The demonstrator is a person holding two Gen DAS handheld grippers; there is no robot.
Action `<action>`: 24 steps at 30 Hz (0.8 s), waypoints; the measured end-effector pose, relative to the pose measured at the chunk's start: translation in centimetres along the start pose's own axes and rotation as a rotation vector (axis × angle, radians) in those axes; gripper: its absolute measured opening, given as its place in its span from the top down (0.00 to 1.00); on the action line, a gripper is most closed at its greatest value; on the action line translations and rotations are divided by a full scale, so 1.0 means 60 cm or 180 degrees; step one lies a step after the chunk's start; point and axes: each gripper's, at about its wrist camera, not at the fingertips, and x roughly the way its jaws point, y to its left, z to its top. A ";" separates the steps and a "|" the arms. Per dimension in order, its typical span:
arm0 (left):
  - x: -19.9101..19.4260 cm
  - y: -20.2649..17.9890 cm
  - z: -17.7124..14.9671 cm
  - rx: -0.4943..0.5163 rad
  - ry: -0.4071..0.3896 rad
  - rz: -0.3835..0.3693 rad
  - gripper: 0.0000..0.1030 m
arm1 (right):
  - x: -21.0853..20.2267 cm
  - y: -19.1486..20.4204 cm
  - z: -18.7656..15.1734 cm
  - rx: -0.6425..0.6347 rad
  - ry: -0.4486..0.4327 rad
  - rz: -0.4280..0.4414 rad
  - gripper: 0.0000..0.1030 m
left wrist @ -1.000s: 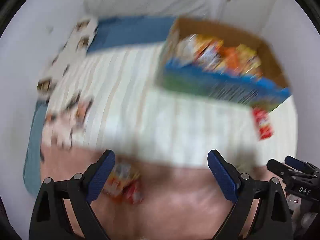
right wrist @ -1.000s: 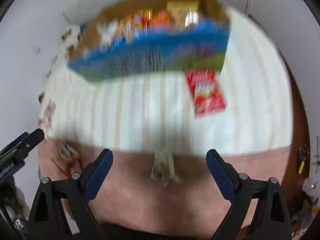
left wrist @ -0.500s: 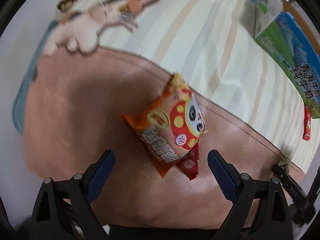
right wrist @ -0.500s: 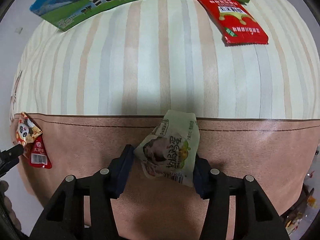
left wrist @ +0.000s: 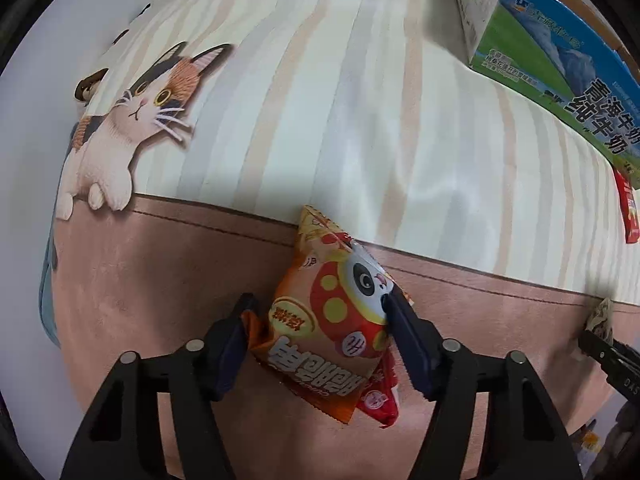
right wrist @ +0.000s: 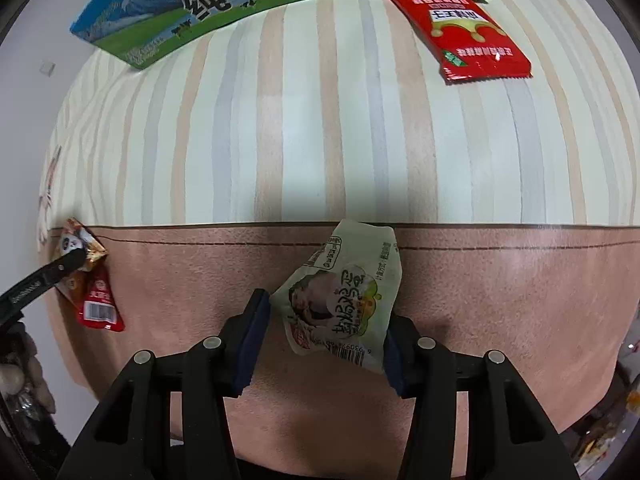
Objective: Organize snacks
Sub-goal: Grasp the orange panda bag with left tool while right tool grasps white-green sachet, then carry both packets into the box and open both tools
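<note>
An orange panda snack pack (left wrist: 332, 320) lies on the blanket's pink band, partly over a small red packet (left wrist: 380, 396). My left gripper (left wrist: 320, 300) points down at it; its jaws are closing, and both blue pads touch the pack's sides. My right gripper (right wrist: 326, 312) is shut on a pale green snack pack (right wrist: 340, 304) on the same band. The right wrist view shows the left gripper's finger (right wrist: 60, 268) on the panda pack (right wrist: 80, 244) and the red packet (right wrist: 98, 304). At the left view's right edge is the right gripper (left wrist: 600, 344).
A blue and green milk carton box (right wrist: 240, 8) stands at the far side of the striped blanket (right wrist: 320, 140), with a flat red packet (right wrist: 460, 36) beside it. A cat print (left wrist: 132, 128) marks the blanket's left part. Past the blanket's left edge the floor is pale.
Both grippers dropped toward the blanket. The right one closed on the pale green pack half a second ago and stays so. The left jaws have since narrowed onto the panda pack.
</note>
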 end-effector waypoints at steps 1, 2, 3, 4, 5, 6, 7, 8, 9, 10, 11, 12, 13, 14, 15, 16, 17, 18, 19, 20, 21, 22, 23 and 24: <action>-0.002 -0.003 0.000 -0.0011 0.0003 -0.0022 0.40 | -0.001 -0.006 0.000 0.0023 -0.0008 0.0041 0.48; -0.003 -0.005 0.000 -0.0034 0.0011 -0.0051 0.40 | -0.006 -0.011 -0.001 0.0049 -0.0019 0.0086 0.48; -0.007 -0.007 0.000 -0.0083 0.0018 -0.0107 0.41 | -0.009 -0.014 -0.001 0.0061 -0.0029 0.0108 0.48; -0.012 -0.010 0.000 -0.0110 0.0013 -0.0146 0.43 | -0.016 -0.017 -0.002 0.0081 -0.0045 0.0144 0.48; -0.022 -0.015 -0.001 -0.0126 -0.0012 -0.0185 0.43 | -0.020 -0.019 -0.003 0.0103 -0.0028 0.0143 0.48; -0.033 -0.024 -0.001 -0.0118 -0.0045 -0.0214 0.44 | -0.027 -0.022 -0.003 0.0120 -0.0042 0.0175 0.48; -0.045 -0.027 0.005 -0.0114 -0.0071 -0.0250 0.44 | -0.030 -0.024 -0.004 0.0131 -0.0055 0.0193 0.48; -0.054 -0.037 0.006 -0.0100 -0.0089 -0.0294 0.44 | -0.037 -0.028 -0.006 0.0147 -0.0078 0.0222 0.48; -0.066 -0.050 0.006 -0.0072 -0.0109 -0.0349 0.45 | -0.043 -0.032 -0.009 0.0155 -0.0100 0.0250 0.48; -0.076 -0.061 0.006 -0.0064 -0.0135 -0.0398 0.45 | -0.050 -0.036 -0.010 0.0169 -0.0119 0.0274 0.48; -0.086 -0.072 0.007 -0.0045 -0.0152 -0.0459 0.45 | -0.053 -0.038 -0.004 0.0180 -0.0131 0.0290 0.48; -0.094 -0.083 0.008 -0.0015 -0.0162 -0.0513 0.45 | -0.062 -0.043 -0.004 0.0192 -0.0156 0.0316 0.48; -0.106 -0.094 0.008 0.0016 -0.0194 -0.0578 0.45 | -0.073 -0.051 -0.005 0.0206 -0.0187 0.0343 0.48; -0.115 -0.108 0.010 0.0048 -0.0217 -0.0620 0.45 | -0.081 -0.053 0.001 0.0216 -0.0205 0.0355 0.48; -0.127 -0.127 0.011 0.0102 -0.0239 -0.0669 0.45 | -0.091 -0.056 0.003 0.0220 -0.0235 0.0381 0.48; -0.128 -0.124 0.026 0.0116 -0.0255 -0.0711 0.45 | -0.100 -0.057 0.005 0.0224 -0.0255 0.0398 0.48; -0.131 -0.129 0.043 0.0134 -0.0268 -0.0785 0.45 | -0.113 -0.060 0.007 0.0229 -0.0291 0.0424 0.48; -0.143 -0.145 0.048 0.0154 -0.0278 -0.0874 0.45 | -0.125 -0.062 0.009 0.0224 -0.0325 0.0448 0.48; -0.142 -0.138 0.086 0.0161 -0.0290 -0.0948 0.45 | -0.136 -0.062 0.015 0.0220 -0.0357 0.0472 0.48; -0.149 -0.155 0.096 0.0187 -0.0305 -0.1007 0.45 | -0.151 -0.063 0.021 0.0216 -0.0407 0.0507 0.48; -0.162 -0.171 0.105 0.0226 -0.0331 -0.1065 0.45 | -0.167 -0.065 0.029 0.0206 -0.0458 0.0538 0.48; -0.172 -0.180 0.112 0.0256 -0.0356 -0.1101 0.45 | -0.184 -0.064 0.036 0.0189 -0.0512 0.0566 0.48; -0.185 -0.192 0.126 0.0290 -0.0397 -0.1143 0.45 | -0.200 -0.064 0.046 0.0183 -0.0570 0.0599 0.48; -0.199 -0.204 0.139 0.0332 -0.0437 -0.1182 0.45 | -0.220 -0.065 0.058 0.0168 -0.0641 0.0634 0.48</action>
